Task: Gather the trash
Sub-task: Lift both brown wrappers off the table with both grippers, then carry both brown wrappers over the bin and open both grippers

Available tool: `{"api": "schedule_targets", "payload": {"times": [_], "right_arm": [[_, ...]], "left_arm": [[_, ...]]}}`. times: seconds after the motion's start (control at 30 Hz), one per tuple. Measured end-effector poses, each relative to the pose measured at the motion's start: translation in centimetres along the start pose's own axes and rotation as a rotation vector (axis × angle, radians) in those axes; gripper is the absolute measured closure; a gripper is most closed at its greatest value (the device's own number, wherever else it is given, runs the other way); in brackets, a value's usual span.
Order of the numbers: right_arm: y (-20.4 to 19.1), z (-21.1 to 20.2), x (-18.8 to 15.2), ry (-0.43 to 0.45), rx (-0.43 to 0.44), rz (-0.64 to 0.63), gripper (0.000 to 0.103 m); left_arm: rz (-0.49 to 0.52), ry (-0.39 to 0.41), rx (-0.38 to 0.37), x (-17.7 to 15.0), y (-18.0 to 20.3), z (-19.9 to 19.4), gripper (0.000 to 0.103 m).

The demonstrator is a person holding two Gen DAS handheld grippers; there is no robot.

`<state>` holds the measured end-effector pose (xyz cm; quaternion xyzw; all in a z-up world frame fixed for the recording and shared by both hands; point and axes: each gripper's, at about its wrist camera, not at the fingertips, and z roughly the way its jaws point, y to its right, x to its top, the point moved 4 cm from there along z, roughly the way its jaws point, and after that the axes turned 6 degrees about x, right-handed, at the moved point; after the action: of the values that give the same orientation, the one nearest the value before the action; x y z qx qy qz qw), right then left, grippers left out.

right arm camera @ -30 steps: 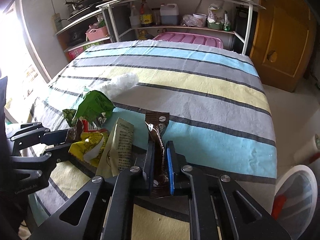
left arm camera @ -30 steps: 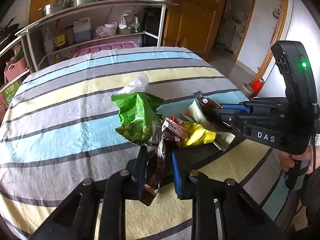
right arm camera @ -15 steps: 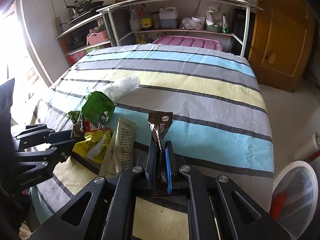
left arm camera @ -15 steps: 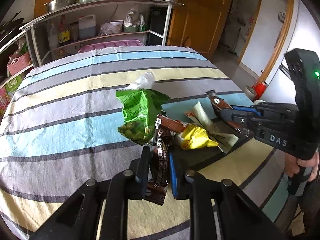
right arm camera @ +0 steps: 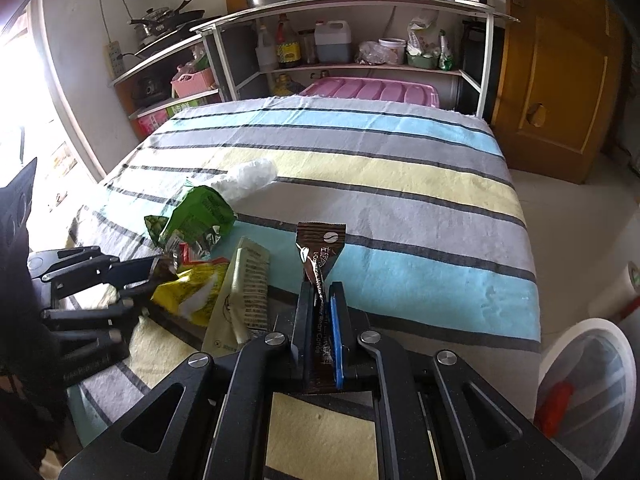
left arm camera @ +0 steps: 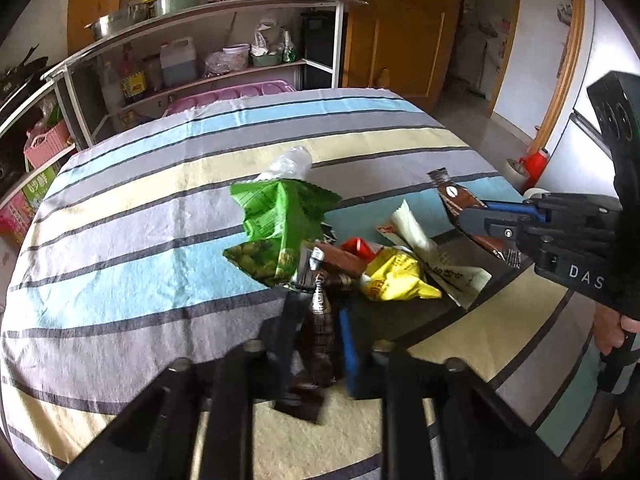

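Note:
A pile of trash lies on the striped table: a green snack bag [left arm camera: 276, 220] [right arm camera: 196, 216], a yellow wrapper [left arm camera: 394, 278] [right arm camera: 188, 292], a beige sachet [left arm camera: 436, 258] [right arm camera: 244, 296] and a crumpled clear plastic bag [left arm camera: 290, 162] [right arm camera: 248, 178]. My left gripper [left arm camera: 316, 320] [right arm camera: 158, 272] is shut on a brown wrapper [left arm camera: 318, 332] at the near edge of the pile. My right gripper [right arm camera: 320, 300] [left arm camera: 464, 216] is shut on a brown coffee sachet [right arm camera: 320, 252] [left arm camera: 456, 200], held upright above the table to the right of the pile.
A white bin [right arm camera: 588, 392] with a clear liner and something red inside stands on the floor right of the table. A metal shelf rack [right arm camera: 352, 32] with bottles and pots and a pink tray [right arm camera: 372, 90] stand behind the table. A wooden door [right arm camera: 556, 72] is at the right.
My left gripper has closed on the brown wrapper and lifted it a little. My right gripper has risen slightly with the coffee sachet still held.

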<state>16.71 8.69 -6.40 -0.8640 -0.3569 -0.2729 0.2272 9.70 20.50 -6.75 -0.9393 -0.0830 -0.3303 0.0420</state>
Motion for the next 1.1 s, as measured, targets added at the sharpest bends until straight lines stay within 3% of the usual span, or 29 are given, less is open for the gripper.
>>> {"api": "schedule_targets", "payload": {"times": [0.53, 1.1], "right_arm": [[0.6, -3.4, -0.4, 0.073, -0.001, 0.028, 0.095], [4.6, -10.2, -2.0, 0.177, -0.06, 0.112, 0.095]], "left_arm": [[-0.015, 0.073, -0.016, 0.9, 0.5, -3.9, 0.085], [0.068, 0.139, -0.108, 4.1, 7.7, -6.1, 0.085]]}}
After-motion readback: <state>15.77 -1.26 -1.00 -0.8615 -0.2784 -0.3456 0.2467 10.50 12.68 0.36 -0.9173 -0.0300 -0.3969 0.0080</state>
